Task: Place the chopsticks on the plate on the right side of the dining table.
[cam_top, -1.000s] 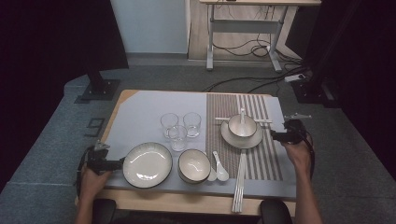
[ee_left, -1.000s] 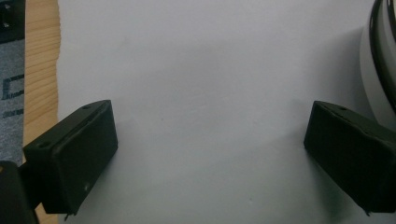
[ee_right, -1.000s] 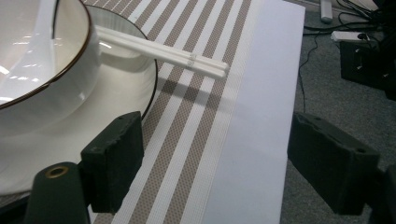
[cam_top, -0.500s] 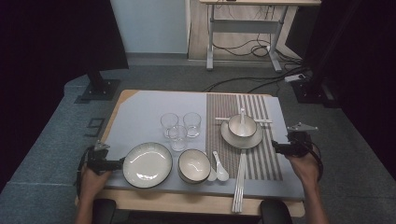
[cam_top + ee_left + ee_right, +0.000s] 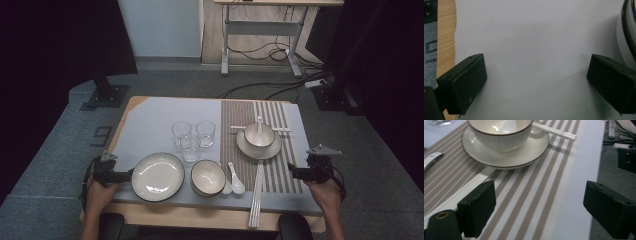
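Nearest you, R side: your right gripper [image 5: 295,172] has pulled back toward 5 o'clock, off the saucer [image 5: 245,148] it sat beside a sec ago. It now hangs over the mat's outer edge w/ its jaws spread wide. They've just been opening and there's nothing between them, so read that as a release. The saucer and the cup-bowl [image 5: 260,135] on it look set in place, sitting at 11 o'clock from that gripper, well apart from it. L side: your left gripper [image 5: 127,176] hasn't shifted. Its jaws are spread too, holding nothing, w/ bare cloth between them and the plate [image 5: 160,176] just beside them at 3 o'clock, so the plate looks like the next pick. Between the hands, L to R: plate, small bowl [image 5: 207,177], white spoon [image 5: 235,182], then long chopsticks [image 5: 257,192] lying 12-to-6 on the striped mat [image 5: 285,150], their near ends past the table [image 5: 150,115] edge, so watch for a knock if the R hand swings in. Farther out, three glasses [image 5: 191,147] cluster at 12 o'clock of the plate, close enough to clip if you lift it forward. A second chopstick pair [image 5: 285,129] lies crosswise behind the cup-bowl.
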Demonstrator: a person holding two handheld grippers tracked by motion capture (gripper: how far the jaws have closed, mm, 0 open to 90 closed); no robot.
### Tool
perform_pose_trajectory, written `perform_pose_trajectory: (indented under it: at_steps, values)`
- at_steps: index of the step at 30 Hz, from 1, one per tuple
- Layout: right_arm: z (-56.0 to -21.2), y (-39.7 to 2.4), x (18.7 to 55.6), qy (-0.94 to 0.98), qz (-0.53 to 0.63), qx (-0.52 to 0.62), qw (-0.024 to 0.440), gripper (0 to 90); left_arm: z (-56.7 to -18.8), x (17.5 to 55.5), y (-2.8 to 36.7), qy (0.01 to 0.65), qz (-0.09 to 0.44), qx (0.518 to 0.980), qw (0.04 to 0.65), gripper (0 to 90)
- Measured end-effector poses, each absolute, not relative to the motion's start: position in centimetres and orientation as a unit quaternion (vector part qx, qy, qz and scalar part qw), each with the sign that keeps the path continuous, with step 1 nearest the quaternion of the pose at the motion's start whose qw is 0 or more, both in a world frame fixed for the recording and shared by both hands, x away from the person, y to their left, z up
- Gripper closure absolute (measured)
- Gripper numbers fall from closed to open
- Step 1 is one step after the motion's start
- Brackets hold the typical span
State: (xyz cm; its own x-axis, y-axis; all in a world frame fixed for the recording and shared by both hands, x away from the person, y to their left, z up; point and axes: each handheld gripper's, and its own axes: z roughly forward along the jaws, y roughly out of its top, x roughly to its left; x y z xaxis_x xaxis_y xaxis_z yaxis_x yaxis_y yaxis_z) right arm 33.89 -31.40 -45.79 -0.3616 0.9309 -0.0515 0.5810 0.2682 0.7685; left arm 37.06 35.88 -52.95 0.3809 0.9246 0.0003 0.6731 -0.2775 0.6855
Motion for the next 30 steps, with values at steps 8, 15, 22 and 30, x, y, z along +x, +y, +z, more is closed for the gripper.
perform_pose_trajectory:
  at_steps: [8, 15, 22, 30]
  values:
    - [-47.7, -29.5, 33.2, 0.762, 0.343, 0.494, 0.239, 2.8, -53.0, 37.1, 35.9, 0.517, 0.205, 0.772, 0.307, 2.4]
    - [-49.9, -28.2, 33.4, 0.772, 0.338, 0.494, 0.214, 0.0, -53.0, 37.1, 35.9, 0.517, 0.205, 0.772, 0.307, 2.4]
    - [-51.9, -27.0, 33.9, 0.783, 0.329, 0.490, 0.198, 0.0, -53.0, 37.1, 35.9, 0.517, 0.206, 0.772, 0.307, 2.5]
    - [-53.4, -26.8, 34.2, 0.786, 0.324, 0.489, 0.198, 0.0, -53.0, 37.0, 35.9, 0.517, 0.206, 0.772, 0.306, 2.5]
